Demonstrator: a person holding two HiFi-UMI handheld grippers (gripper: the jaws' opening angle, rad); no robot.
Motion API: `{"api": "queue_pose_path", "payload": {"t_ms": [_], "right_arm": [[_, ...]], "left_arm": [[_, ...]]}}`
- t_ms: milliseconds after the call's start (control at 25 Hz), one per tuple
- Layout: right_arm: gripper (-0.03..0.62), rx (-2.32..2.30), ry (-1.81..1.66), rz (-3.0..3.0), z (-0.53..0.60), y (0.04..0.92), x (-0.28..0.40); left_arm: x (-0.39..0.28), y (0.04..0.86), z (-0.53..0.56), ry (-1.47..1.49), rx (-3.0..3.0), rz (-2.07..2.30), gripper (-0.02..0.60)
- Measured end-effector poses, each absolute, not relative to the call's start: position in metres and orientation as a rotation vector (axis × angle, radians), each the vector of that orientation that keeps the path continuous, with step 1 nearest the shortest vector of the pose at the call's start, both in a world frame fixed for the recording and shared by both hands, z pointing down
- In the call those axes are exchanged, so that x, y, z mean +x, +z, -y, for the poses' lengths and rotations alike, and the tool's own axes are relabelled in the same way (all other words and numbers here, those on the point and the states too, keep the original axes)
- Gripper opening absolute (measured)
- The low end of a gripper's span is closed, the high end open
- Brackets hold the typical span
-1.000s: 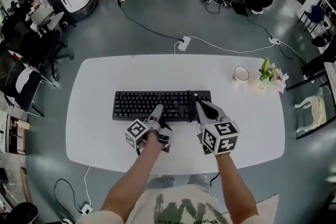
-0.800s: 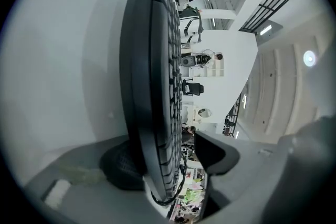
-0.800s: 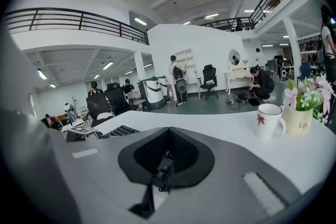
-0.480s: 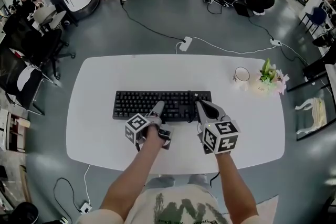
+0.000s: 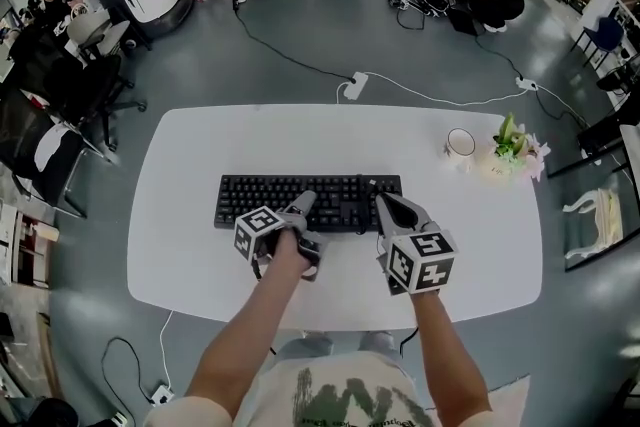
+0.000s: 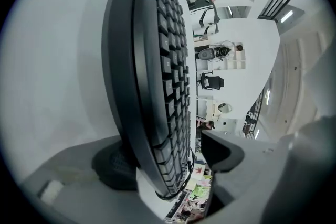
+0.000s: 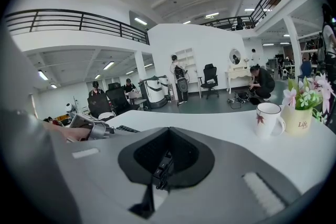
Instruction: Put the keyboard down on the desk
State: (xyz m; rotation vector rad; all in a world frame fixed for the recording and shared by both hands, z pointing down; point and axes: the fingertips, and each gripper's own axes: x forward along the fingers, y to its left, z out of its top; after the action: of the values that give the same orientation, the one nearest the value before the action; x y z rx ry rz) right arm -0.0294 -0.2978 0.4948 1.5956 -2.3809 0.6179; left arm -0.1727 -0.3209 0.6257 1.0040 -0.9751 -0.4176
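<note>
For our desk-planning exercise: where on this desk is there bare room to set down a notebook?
Bare: the desk's left end beside the keyboard; far strip behind it; right near corner. Crowded: mug and flowers, far right.

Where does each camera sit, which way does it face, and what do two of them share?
Head view: on the person's head, steeply down at desk and keyboard; both forearms, left hand-held gripper, right hand-held gripper.
Left gripper view: on the left hand-held gripper, rolled sideways, along the keyboard between its opening jaws.
Right gripper view: on the right hand-held gripper, level across the desk to the mug; its jaws shut.
Shared: head and right gripper views show the mug.
</note>
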Motion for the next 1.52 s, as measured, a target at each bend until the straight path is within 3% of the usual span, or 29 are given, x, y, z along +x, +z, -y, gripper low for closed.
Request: {"api": "queue_pose_path", "payload": {"t_ms": [400,1120,1240,1520], "right_arm": [[0.000,1.596,0.626,2.382,0.295,0.497,-0.031],[0.000,1.626,0.608,2.390,0.287,0.484,-0.044],[0.000,1.644,0.590,2.377,0.287,0.477,-0.045],[0.000,1.716,0.536,2.334,0.280,0.456,-0.046]], "left_arm": [[-0.170,0.624,0.310,-0.344,0.984,0.957,0.416],[-0.182,0.586,0.300,-0.373,1.093,0.901,0.420],[-0.186,0.573,0.306,-0.359,1.173,0.899,0.413],[-0.197,0.536,0.316,-0.257,1.468,0.920,0.322]]}}
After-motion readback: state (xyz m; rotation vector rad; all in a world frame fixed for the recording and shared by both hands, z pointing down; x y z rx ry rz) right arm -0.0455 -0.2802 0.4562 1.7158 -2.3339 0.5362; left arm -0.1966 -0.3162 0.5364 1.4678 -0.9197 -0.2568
